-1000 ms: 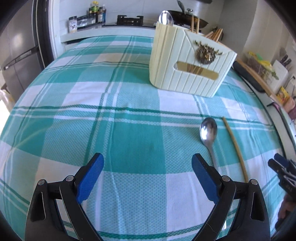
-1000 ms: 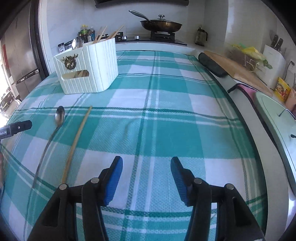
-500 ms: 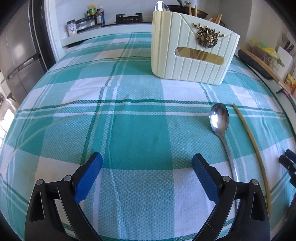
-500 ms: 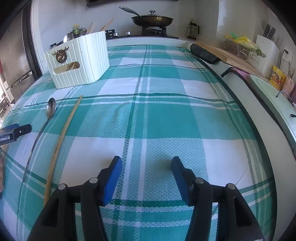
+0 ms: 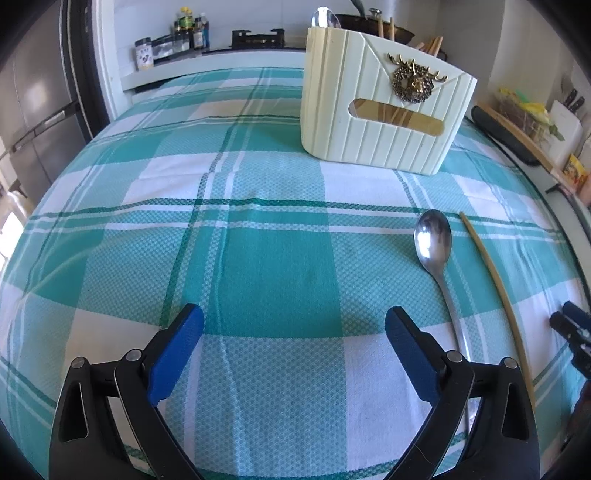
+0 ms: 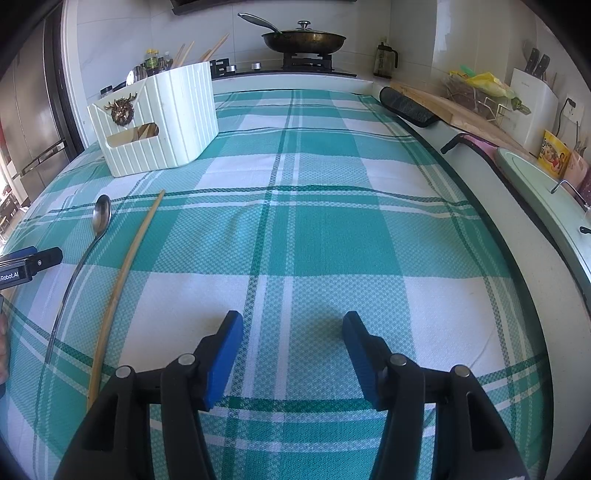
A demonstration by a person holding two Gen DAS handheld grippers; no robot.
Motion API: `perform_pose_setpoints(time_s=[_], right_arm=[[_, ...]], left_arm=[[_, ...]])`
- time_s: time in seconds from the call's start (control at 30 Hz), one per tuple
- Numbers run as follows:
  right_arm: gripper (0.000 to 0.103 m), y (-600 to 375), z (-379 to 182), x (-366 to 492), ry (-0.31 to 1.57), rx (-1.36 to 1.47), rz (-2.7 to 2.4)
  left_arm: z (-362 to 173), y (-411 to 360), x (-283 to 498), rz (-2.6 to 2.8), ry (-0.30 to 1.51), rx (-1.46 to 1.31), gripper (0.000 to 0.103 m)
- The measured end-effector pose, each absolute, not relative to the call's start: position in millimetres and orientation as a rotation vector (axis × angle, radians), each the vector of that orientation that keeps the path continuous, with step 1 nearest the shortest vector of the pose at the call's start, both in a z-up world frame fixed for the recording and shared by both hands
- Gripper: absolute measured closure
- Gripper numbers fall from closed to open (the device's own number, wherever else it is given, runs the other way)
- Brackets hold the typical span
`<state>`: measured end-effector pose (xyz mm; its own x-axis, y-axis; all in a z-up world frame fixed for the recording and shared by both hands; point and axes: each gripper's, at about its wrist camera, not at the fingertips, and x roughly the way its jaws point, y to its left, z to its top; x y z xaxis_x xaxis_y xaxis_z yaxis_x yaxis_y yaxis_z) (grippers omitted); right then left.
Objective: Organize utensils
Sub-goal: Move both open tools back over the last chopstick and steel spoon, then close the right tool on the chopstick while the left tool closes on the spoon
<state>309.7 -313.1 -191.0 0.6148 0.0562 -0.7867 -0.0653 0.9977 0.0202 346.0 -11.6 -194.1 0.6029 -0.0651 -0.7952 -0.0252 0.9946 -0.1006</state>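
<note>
A steel spoon [image 5: 433, 243] [image 6: 100, 218] lies on the green-and-white checked cloth, bowl toward the back. Beside it on its right lies a single wooden chopstick [image 5: 495, 280] [image 6: 127, 269]. Behind them stands a cream ribbed utensil holder [image 5: 376, 107] [image 6: 159, 118] with a brass deer badge; a spoon and several chopsticks stick out of it. My left gripper [image 5: 293, 330] is open over bare cloth, left of the spoon. My right gripper [image 6: 291, 334] is open over bare cloth, right of the chopstick. Nothing sits between either pair of fingers.
A stove with a lidded pan [image 6: 304, 37] sits at the back. A cutting board [image 6: 436, 99], knife block [image 6: 535, 99] and a sink [image 6: 543, 188] run along the right edge. Jars [image 5: 184, 33] stand back left, a fridge [image 5: 37, 110] far left.
Both views shifted slightly and settled; the holder, spoon and chopstick lie where they were. Both grippers stay open and empty.
</note>
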Motion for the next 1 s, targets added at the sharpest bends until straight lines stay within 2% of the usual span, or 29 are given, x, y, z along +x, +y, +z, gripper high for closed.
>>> perform_pose_setpoints(time_s=[0.13,0.27,0.4,0.5,0.57,0.67,0.73,0.77,0.83,0.9,1.0], right_arm=[[0.046,-313.1,-191.0,309.6,0.906,-0.010,0.070],[0.046,-313.3,-191.1,309.6,0.906,-0.011,0.070],[0.046,-313.2,-187.7,308.0,0.892,0.007,0.057],[0.046,-305.5,-172.6,297.8,0.837,0.138,0.149],[0.046,-290.1,-168.4,295.8,0.857,0.167,0.246],[0.046,-265.0,-166.2,289.5,0.886,0.094,0.321],[0.046,-257.1,-168.2,286.1,0.901,0.067,0.331],[0.046,-253.0,-170.1,285.6,0.911,0.058,0.340],[0.046,-244.5,-173.2,286.2,0.921,0.027,0.353],[0.046,-232.5,-174.6,287.6,0.924,-0.015,0.371],[0.048,-216.2,-181.3,292.0,0.938,-0.076,0.377]], left_arm=[[-190.3,4.9,340.5,-0.106,0.877,-0.233,0.003],[-178.2,-11.0,329.7,-0.165,0.855,-0.231,0.003],[-167.8,-63.8,322.7,-0.213,0.862,-0.067,0.003],[-175.6,-94.0,328.7,-0.160,0.880,0.066,0.003],[-183.4,-103.3,334.0,-0.123,0.903,0.120,0.010],[-188.2,-102.2,334.8,-0.147,0.922,0.101,0.030],[-188.2,-98.8,333.1,-0.150,0.912,0.083,0.052],[-187.7,-98.5,332.1,-0.154,0.907,0.080,0.059],[-187.5,-97.5,331.0,-0.162,0.900,0.077,0.089],[-187.7,-95.5,330.0,-0.154,0.896,0.078,0.095],[-187.0,-85.0,327.4,-0.127,0.897,0.049,0.097]])
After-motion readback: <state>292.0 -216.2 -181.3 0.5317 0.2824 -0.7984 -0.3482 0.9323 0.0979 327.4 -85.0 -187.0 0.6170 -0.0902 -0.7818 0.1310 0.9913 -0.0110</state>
